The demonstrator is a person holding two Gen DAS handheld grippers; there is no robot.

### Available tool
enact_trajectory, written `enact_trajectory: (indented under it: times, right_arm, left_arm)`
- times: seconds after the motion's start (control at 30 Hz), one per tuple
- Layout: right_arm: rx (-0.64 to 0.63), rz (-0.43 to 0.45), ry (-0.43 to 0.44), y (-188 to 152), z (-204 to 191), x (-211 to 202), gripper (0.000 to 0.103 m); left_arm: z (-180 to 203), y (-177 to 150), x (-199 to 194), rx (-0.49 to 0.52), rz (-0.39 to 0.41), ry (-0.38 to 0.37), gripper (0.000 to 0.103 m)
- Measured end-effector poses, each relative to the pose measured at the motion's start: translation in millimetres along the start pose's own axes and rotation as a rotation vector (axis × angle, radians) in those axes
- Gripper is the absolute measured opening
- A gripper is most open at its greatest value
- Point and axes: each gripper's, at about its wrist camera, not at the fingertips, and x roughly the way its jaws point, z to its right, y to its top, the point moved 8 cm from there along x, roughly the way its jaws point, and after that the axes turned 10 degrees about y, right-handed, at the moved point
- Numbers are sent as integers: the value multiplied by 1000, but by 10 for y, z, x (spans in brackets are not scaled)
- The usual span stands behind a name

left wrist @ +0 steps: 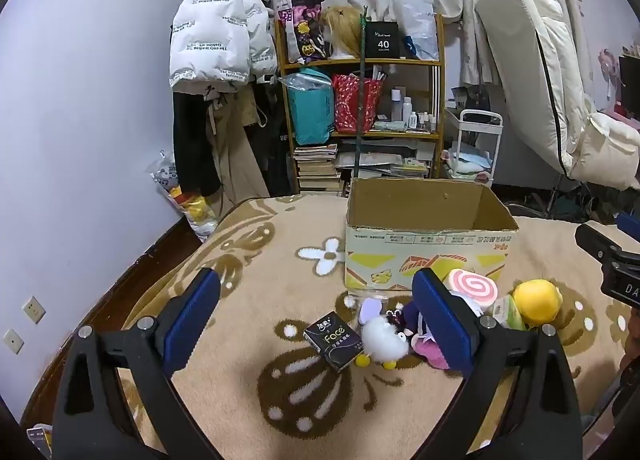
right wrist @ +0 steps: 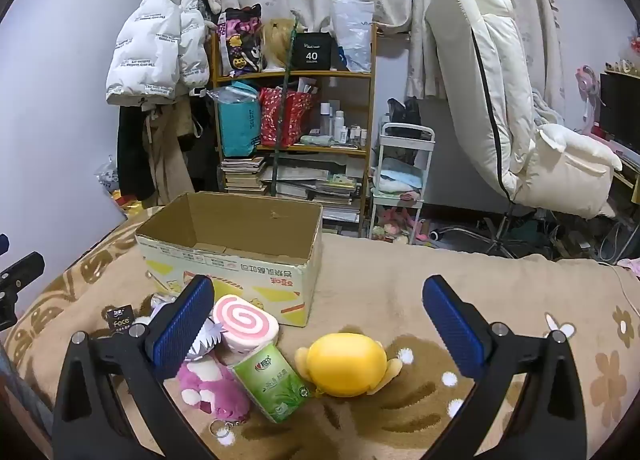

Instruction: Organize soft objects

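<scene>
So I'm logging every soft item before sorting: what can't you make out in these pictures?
- Purple-white toy: left wrist view, partly behind the left gripper's finger.
- Same toy, right wrist view: covered by the right gripper's finger.
- Cardboard box floor: the near wall hides most of it.
- Green tissue pack: mostly hidden in the left view.

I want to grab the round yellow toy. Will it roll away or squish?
The yellow plush looks rounded and smooth, so a push might make it wobble or roll a little, though its small side flaps probably stop it. It seems soft, so it will likely squish between the open right gripper.
</scene>
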Motion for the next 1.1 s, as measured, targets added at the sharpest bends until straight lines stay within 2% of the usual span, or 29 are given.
enact_trajectory:
  times: [0.27,0.33,1.1]
  right_arm:
    - [0,2,-13,3,27,-3,103]
    - [-5,0,-15,-19,4,-13,103]
    - [-15,8,-26,23,36,-19,103]
  left_arm:
    - [26,27,111,11,-17,-10,96]
    - [9,6,-6,1,14,9,96]
    - [3,6,-2,-4,13,5,96]
